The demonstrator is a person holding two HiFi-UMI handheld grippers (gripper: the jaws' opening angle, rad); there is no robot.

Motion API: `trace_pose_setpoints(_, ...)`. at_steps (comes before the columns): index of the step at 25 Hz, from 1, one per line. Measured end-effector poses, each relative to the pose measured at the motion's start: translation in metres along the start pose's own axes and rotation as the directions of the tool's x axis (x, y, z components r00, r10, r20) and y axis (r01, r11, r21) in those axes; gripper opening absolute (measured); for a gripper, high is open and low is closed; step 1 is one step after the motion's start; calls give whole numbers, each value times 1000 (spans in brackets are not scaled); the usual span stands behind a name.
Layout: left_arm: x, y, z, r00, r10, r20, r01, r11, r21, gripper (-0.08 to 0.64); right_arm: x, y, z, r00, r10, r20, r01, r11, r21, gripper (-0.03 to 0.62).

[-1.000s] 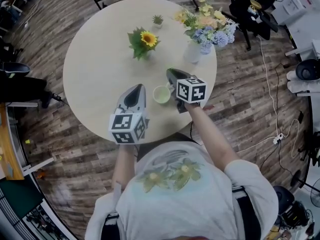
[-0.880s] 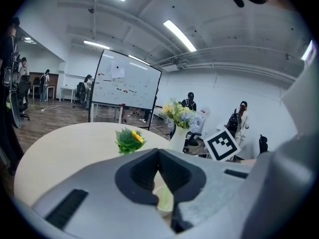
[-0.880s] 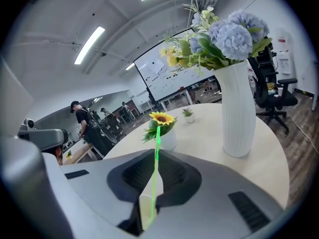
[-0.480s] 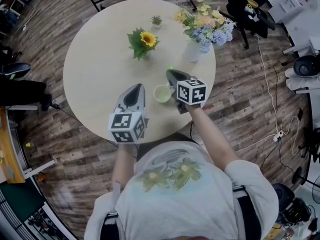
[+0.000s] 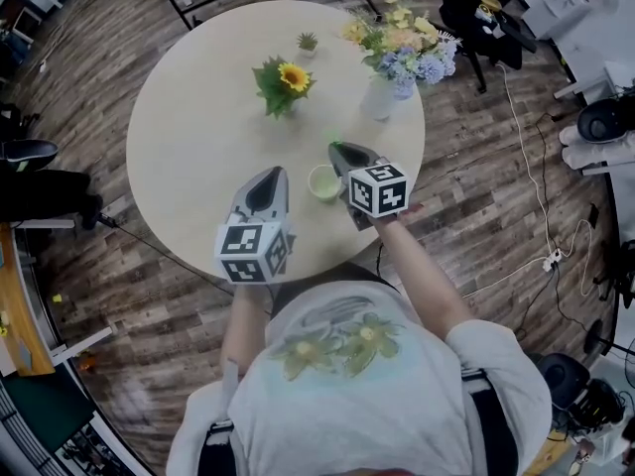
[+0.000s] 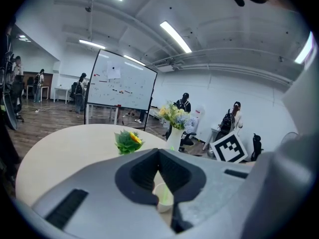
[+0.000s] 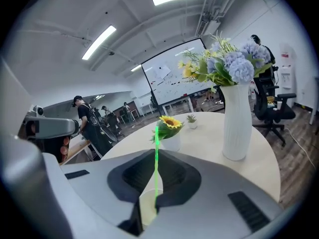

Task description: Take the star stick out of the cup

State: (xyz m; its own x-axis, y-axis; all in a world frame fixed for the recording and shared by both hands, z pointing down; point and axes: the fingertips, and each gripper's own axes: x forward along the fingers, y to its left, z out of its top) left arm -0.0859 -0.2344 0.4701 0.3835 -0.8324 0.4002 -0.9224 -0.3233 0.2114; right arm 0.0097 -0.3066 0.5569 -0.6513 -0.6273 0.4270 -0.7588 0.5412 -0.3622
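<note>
Thin green star stick (image 7: 156, 153), upright, long axis running from 6 to 12 o'clock in the right gripper view, lower end down inside the pale cup (image 7: 144, 210). Pinched low on the shaft by the right gripper (image 7: 155, 203), jaws drawn in narrow on it just above the cup's rim. Star end too small to make out.

From the head view: cup near the 5 o'clock edge of the round table (image 5: 189, 147), close to the person. Right gripper in at the cup's 3 o'clock. Left gripper (image 5: 269, 175) at its 9 o'clock, apart from it, aimed toward the cup but short of it, jaws together on nothing. Nearer by far, and already gripping: the right.

Judged as grasp made, removal not yet done, with the stick's foot inside the cup.

Key to the coming move: shaft vertical, cup mouth opening straight up, claw square on the shaft. Best pulled straight up along that axis. Any lean toward the sunflower pot (image 5: 283, 85) at the cup's 11 o'clock or the vase of flowers (image 5: 382, 97) at 1 o'clock likely to drag the foot against the rim and tip a light cup, with nothing steadying it.
</note>
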Motion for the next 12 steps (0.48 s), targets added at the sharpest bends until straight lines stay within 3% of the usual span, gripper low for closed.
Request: trace_pose_setpoints(12, -27, -6, 2, 999, -42, -9, 42, 999, 18, 3, -27, 18, -7, 997, -66, 44, 68, 997, -47, 32)
